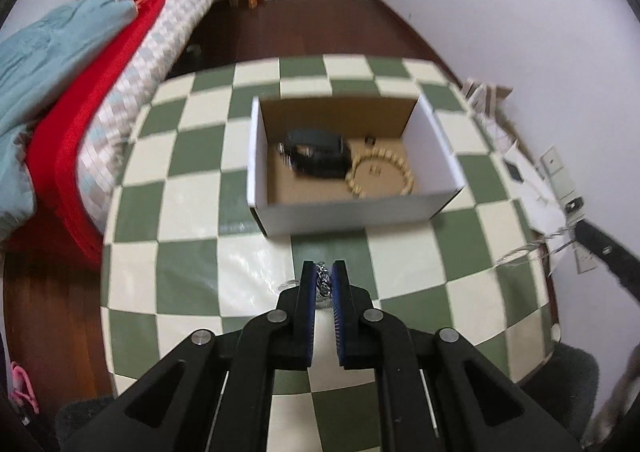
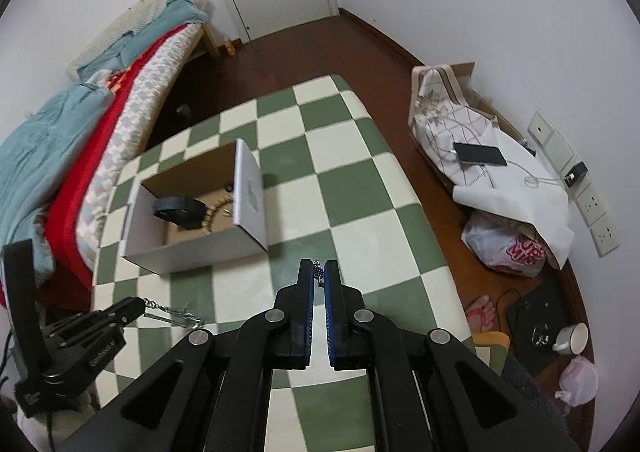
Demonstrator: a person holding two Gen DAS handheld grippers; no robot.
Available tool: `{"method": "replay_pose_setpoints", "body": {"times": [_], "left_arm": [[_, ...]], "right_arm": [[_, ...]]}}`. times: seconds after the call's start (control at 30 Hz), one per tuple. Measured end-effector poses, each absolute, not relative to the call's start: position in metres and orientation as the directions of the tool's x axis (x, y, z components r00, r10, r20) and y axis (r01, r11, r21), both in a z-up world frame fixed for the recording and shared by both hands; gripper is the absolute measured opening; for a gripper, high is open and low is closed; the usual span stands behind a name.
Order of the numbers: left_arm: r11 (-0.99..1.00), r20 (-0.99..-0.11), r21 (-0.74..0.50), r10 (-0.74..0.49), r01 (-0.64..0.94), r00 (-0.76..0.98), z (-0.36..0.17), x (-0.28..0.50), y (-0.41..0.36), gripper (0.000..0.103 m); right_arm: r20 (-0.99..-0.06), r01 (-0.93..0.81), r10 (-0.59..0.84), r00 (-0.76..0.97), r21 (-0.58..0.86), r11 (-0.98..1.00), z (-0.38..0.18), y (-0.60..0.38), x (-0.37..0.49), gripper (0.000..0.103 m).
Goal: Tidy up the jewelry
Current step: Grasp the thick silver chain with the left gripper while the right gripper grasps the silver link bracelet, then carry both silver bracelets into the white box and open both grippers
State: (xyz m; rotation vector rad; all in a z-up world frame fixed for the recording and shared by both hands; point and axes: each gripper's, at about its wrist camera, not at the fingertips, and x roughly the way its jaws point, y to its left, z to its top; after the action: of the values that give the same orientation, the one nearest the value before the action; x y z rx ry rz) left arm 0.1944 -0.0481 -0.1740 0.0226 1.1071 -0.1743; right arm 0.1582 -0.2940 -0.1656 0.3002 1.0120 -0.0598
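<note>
Silver chain (image 2: 176, 312), the task's thing, hangs stretched between the two grippers above the green-and-cream checked table (image 1: 404, 264); seen from the right wrist, its visible long axis runs roughly level, from the left gripper (image 2: 138, 306) at the lower left toward the picture's centre, where it passes behind the right gripper's linkage. Left gripper (image 1: 323, 272), left wrist view: blue pads drawn together and clamped on a bunch of chain links (image 1: 323, 284), which show between the fingertips. Right gripper (image 2: 319, 272), right wrist view: jaws likewise pressed together on a short run of links, a small end piece standing just above the tips. White cardboard box (image 1: 348, 207), open-topped, stands on the table beyond both grippers, its near wall toward the left gripper. Inside, on the brown floor, lie a black strap-like item (image 1: 316, 151) at the left and a ring of pale beads (image 1: 380, 171) just beside it at the right; the box's near-left corner is bare. Bare table surface lies between the grippers and the box and to the box's right. Bed with red and blue covers (image 1: 80, 91) borders the table's left edge; brown floor lies beyond the far edge.
</note>
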Motion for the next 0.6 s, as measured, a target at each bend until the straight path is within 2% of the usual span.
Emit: {"method": "replay_pose_setpoints", "body": {"times": [0.33,0.6], "left_arm": [[0.975,-0.815,-0.152,-0.216,0.16,0.539,-0.1,0.212,-0.031,0.005],[0.968,-0.826,-0.163,-0.239,0.19,0.51,-0.101,0.259,-0.03,0.005]], "right_arm": [[-0.79,0.091,0.181,0.586,0.286,0.954,-0.12,-0.269,0.176,0.005],[-0.76,0.011,0.281,0.586,0.354,0.935,-0.101,-0.245,0.223,0.005]]}}
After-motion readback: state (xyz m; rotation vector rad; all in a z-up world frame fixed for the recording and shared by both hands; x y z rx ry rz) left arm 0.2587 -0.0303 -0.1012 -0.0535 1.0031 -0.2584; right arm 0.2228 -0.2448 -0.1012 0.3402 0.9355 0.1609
